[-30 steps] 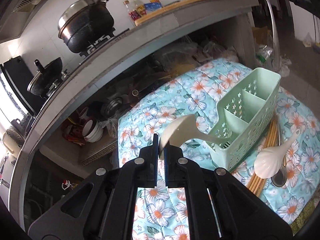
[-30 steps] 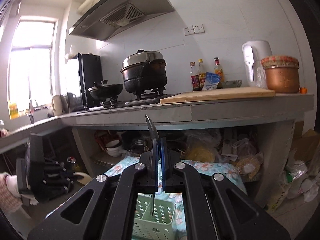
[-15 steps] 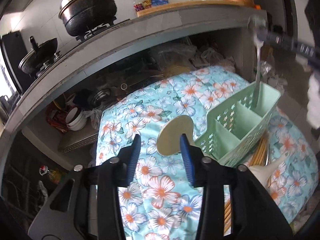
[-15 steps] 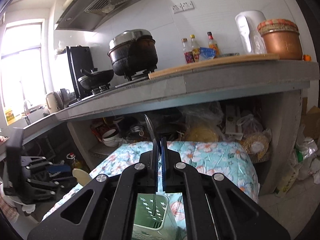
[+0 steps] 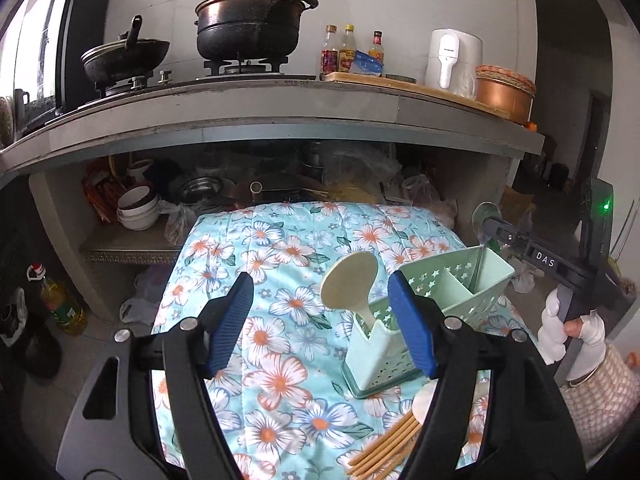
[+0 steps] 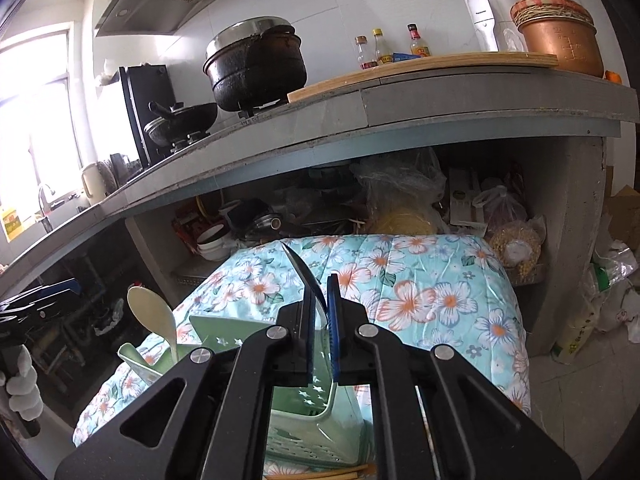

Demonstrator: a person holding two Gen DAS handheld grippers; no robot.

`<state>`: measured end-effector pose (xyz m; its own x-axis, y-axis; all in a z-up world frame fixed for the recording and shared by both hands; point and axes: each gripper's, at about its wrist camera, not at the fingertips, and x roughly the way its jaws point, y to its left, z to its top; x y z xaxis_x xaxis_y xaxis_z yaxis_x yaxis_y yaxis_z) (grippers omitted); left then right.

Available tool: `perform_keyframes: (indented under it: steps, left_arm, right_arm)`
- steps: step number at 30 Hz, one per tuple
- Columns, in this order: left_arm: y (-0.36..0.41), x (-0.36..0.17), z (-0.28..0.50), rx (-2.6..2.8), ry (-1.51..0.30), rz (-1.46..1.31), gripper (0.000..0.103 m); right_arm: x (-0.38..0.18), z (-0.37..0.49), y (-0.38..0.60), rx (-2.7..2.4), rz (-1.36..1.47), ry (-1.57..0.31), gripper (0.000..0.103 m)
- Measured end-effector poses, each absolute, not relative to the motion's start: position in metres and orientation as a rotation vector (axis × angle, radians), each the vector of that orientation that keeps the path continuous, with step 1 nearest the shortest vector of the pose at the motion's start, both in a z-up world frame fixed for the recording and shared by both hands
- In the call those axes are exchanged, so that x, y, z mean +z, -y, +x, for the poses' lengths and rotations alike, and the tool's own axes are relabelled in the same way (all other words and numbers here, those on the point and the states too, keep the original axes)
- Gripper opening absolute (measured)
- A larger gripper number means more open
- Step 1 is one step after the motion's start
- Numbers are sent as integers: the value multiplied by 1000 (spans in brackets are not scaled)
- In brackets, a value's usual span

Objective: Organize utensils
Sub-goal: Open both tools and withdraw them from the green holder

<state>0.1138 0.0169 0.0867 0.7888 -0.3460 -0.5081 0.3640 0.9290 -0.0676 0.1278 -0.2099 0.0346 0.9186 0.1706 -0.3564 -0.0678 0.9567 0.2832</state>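
A mint-green utensil caddy (image 5: pixel 440 280) (image 6: pixel 224 334) stands on the floral cloth. A cream rice paddle (image 5: pixel 349 283) (image 6: pixel 150 314) stands in its near end compartment, free of my left gripper (image 5: pixel 322 322), whose jaws are opening wide on either side of it. My right gripper (image 6: pixel 320 314) is over the caddy's far compartment. Its jaws are opening a little. A metal spoon (image 6: pixel 302 276) (image 5: pixel 485 216) still stands between them, bowl up, leaning on the left pad with its handle down in the caddy.
Wooden chopsticks (image 5: pixel 384 450) and a white soup spoon (image 5: pixel 422 402) lie on the cloth (image 5: pixel 256 264) beside the caddy. A concrete counter (image 5: pixel 280 116) with pots overhangs behind it, with a cluttered shelf beneath. A gloved hand (image 5: pixel 576 344) holds the right gripper.
My left gripper opened, let go of the rice paddle, now standing in the caddy, and rolled level. My right gripper sank with the spoon towards the caddy and its jaws parted slightly.
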Motion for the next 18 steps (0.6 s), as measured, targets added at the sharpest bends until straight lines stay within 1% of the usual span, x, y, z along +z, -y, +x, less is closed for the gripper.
perform_keyframes:
  steps: [2, 3, 4, 11, 14, 18]
  left_arm:
    - [-18, 85, 109, -388, -545, 22, 66]
    - [-19, 84, 107, -389, -547, 18, 66]
    - [-19, 83, 104, -390, -548, 15, 66]
    - [-13, 75, 92, -415, -564, -3, 66]
    - [-10, 73, 87, -436, -563, -6, 67]
    - [-5, 68, 82, -463, -568, -9, 67]
  right_arm:
    - [37, 124, 209, 123, 268, -381, 22]
    - [39, 121, 209, 119, 265, -368, 33]
    - [39, 119, 209, 117, 262, -359, 41]
    - [53, 100, 206, 124, 250, -312, 49]
    - [59, 88, 207, 121, 259, -300, 56]
    - [62, 70, 209, 111, 263, -294, 70]
